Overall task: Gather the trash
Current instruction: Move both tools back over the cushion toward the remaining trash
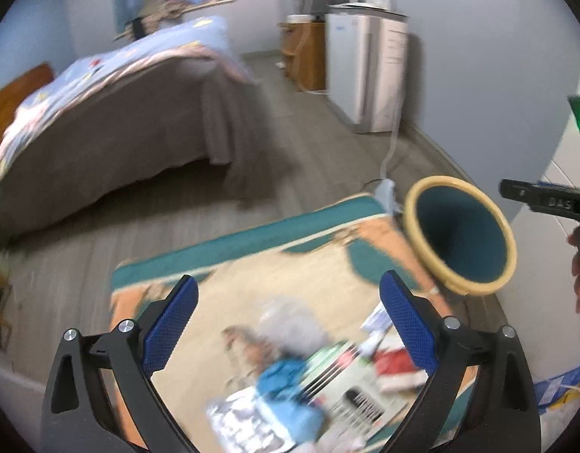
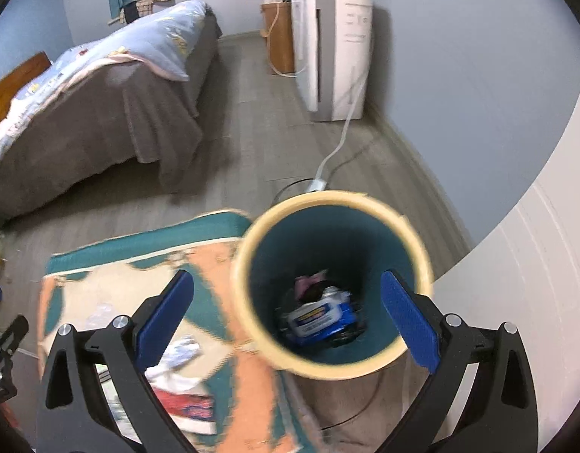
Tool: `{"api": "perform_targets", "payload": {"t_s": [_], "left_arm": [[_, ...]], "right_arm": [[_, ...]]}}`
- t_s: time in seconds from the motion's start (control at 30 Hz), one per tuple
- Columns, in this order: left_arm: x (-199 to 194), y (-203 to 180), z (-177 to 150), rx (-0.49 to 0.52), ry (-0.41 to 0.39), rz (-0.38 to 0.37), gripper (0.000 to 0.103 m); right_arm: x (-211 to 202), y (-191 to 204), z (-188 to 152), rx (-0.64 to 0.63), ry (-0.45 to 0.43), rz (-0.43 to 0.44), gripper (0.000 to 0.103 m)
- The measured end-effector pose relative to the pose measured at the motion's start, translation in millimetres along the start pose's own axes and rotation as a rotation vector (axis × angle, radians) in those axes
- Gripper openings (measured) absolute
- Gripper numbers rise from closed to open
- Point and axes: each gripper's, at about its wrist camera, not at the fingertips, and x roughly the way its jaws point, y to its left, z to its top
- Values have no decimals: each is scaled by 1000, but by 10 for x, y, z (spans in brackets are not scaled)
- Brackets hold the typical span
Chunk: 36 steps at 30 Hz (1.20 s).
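Both grippers stand with their blue-padded fingers spread wide and nothing between them. From its own wrist view the left gripper (image 1: 288, 324) hangs over a heap of litter (image 1: 308, 381) on the patterned rug (image 1: 252, 249) — a blue scrap, a red-and-white wrapper, printed paper — all smeared by blur, so no label can be read and the lower part is cut off by the frame. The right gripper (image 2: 288, 319) is above the round bin (image 2: 333, 283) with its cream rim and teal inside, standing at the rug's corner; at the bottom lie a blue-and-white packet (image 2: 320, 319) and something pink, the rest too dark to tell. More litter shows on the rug beside its left finger. Beyond are a bed (image 2: 101, 87) and a white appliance (image 2: 333, 49) by the wall.
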Motion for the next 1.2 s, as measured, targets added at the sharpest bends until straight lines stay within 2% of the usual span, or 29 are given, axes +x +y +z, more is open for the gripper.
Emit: {"api": "perform_targets", "payload": {"t_s": [0.07,0.13,0.3,0.43,0.6,0.7,0.83,0.9,0.97,1.07,1.2], "left_arm": [[-104,211,-99,-41,10,41,97],[-189,406,-206,-87,25,62,97],[-312,605,-417,-142,36,133,98],[-291,720,-576,-170,66,159,98],[-273,884,-702,-166,68,161,98],[-249,974,-776,-172,77,193,98],[-194,1036,-841,-176,104,192,98],[-155,1019,-870,-187,122,159,98],[-131,949,-900,-184,115,150,98],[-45,810,-964,-154,125,136,98],[102,708,-1065,-173,158,113,98]], "right_arm": [[-37,137,-41,2,20,53,97],[-96,276,-86,-15,22,67,97],[-183,654,-232,-44,38,106,97],[-119,996,-406,-93,100,87,97],[-128,1173,-551,-120,76,12,97],[-111,1174,-640,-85,86,74,97],[38,1158,-781,-85,159,53,97],[79,1140,-814,-70,181,48,97],[100,1149,-849,-90,183,59,97],[137,1174,-926,-140,186,33,97],[244,1140,-1006,-151,234,30,89]]}}
